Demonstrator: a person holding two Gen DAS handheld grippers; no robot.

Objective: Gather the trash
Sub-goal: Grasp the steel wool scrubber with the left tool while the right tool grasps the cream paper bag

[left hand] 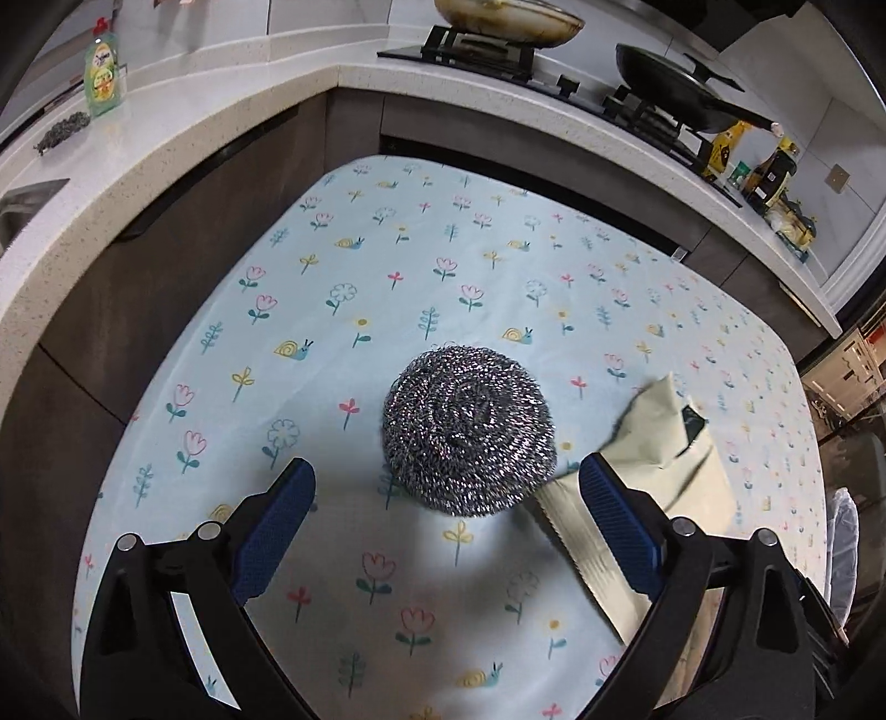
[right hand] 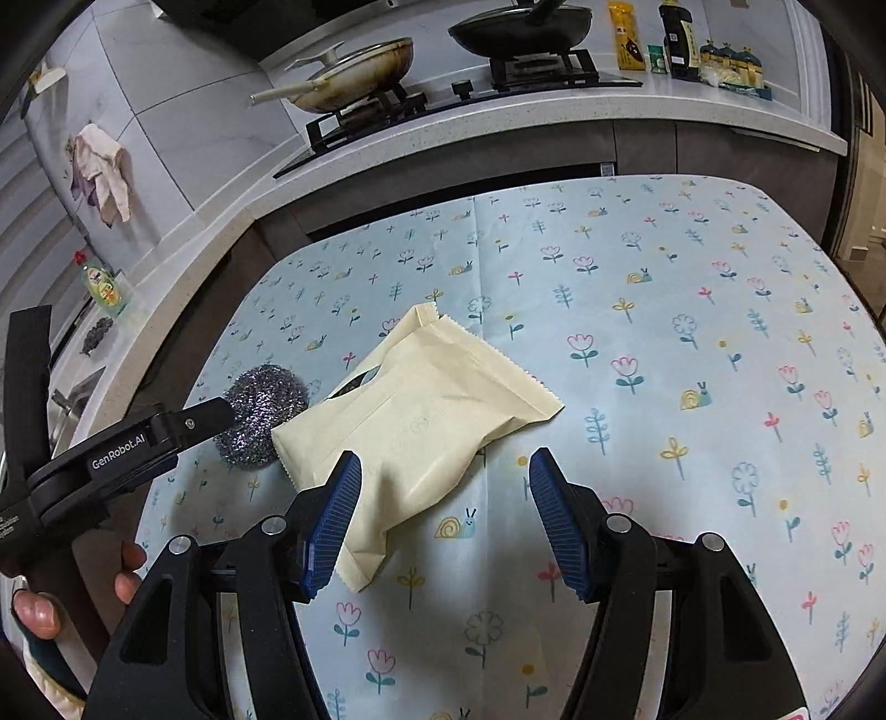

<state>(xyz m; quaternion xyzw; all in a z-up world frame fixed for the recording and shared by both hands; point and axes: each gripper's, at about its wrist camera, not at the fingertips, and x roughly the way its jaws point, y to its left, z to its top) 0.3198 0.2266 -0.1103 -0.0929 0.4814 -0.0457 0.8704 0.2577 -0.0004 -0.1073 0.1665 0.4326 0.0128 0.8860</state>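
A round steel wool scourer (left hand: 468, 432) lies on the flowered tablecloth (left hand: 387, 266). My left gripper (left hand: 446, 487) is open, its blue pads on either side of the scourer's near edge, not touching. A cream empty wrapper (left hand: 659, 471) lies just right of the scourer, partly under the right finger. In the right wrist view the wrapper (right hand: 421, 410) lies in front of my open right gripper (right hand: 446, 471), its near corner by the left pad. The scourer (right hand: 260, 412) sits left of it, with the left gripper (right hand: 166, 432) over it.
A kitchen counter (left hand: 183, 127) wraps behind the table, with a hob, a cream pan (right hand: 354, 75) and a black wok (right hand: 520, 27). A green dish soap bottle (left hand: 102, 72), sauce bottles (right hand: 678, 39) and a sink (left hand: 27, 205) sit there. A plastic bag edge (left hand: 844, 543) hangs right.
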